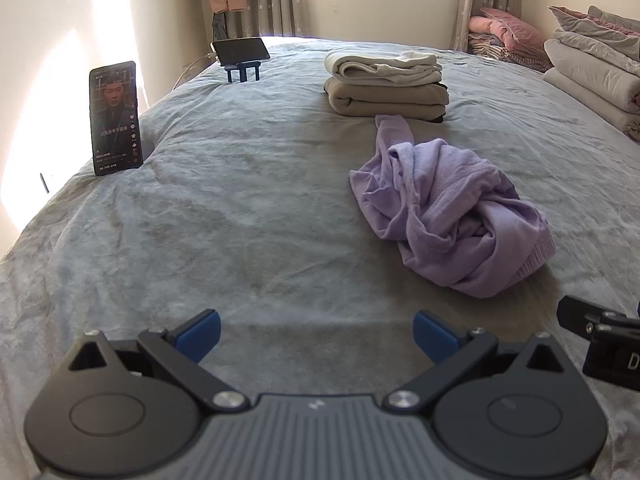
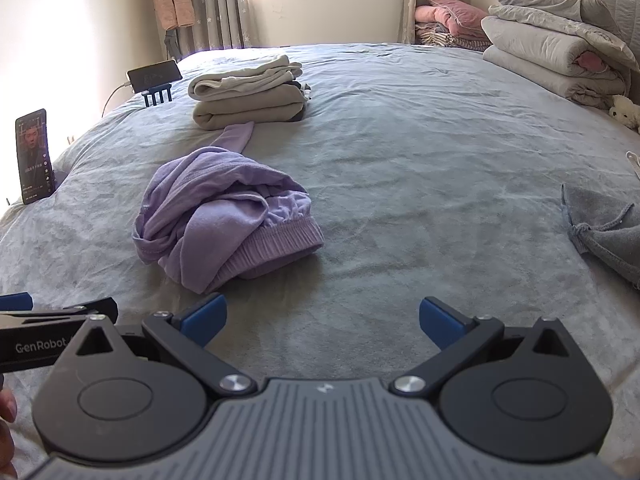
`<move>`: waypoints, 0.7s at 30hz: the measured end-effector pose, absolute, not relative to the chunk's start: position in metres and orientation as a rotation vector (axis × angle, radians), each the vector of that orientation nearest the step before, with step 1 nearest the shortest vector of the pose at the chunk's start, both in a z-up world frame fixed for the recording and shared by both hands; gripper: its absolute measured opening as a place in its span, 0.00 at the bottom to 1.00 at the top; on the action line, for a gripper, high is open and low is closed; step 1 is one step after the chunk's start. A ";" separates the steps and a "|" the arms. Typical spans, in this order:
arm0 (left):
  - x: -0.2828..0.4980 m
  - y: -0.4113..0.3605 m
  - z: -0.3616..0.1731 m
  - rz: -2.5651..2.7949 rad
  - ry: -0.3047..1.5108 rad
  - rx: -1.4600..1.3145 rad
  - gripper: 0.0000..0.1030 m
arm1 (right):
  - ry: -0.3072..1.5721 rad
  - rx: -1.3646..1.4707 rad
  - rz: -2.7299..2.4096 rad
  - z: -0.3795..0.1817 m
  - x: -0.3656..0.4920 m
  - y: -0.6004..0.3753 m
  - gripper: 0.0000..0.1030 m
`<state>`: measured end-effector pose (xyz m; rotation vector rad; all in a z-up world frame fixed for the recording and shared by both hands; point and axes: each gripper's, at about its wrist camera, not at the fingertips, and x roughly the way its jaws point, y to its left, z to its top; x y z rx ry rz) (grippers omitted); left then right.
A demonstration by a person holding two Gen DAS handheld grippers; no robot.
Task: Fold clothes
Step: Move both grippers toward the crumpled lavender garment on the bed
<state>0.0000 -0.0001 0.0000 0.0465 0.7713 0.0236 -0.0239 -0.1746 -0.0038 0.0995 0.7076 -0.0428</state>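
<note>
A crumpled lilac garment (image 1: 452, 216) (image 2: 224, 220) lies in a heap on the grey bedspread (image 1: 240, 220) (image 2: 420, 184), one sleeve stretched toward the far side. Behind it sits a stack of folded beige and cream clothes (image 1: 386, 84) (image 2: 248, 94). My left gripper (image 1: 316, 334) hovers open over bare bedspread, short of the heap and to its left. My right gripper (image 2: 322, 322) is open too, short of the heap and to its right. Nothing is between either pair of blue pads. A grey crumpled garment (image 2: 604, 232) lies at the right edge.
An upright phone (image 1: 116, 118) (image 2: 34, 156) with a lit screen stands at the bed's left edge. A second phone on a blue stand (image 1: 240, 54) (image 2: 154, 76) is at the far left corner. Folded quilts and pillows (image 2: 556, 52) are piled at the far right.
</note>
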 end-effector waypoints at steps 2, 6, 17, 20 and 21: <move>0.000 -0.001 0.000 0.024 0.770 0.046 1.00 | 0.708 0.092 -0.047 -0.003 -0.023 -0.173 1.00; -0.001 -0.003 0.001 0.023 0.773 0.044 1.00 | 0.715 0.088 -0.048 -0.004 -0.021 -0.167 1.00; -0.002 0.003 0.003 0.035 0.801 0.044 1.00 | 0.749 0.050 -0.068 -0.006 -0.018 -0.161 1.00; -0.001 0.001 0.001 0.035 0.811 0.050 1.00 | 0.752 0.049 -0.066 -0.006 -0.018 -0.162 1.00; 0.000 0.001 0.001 0.036 0.813 0.050 1.00 | 0.752 0.049 -0.066 -0.006 -0.018 -0.163 1.00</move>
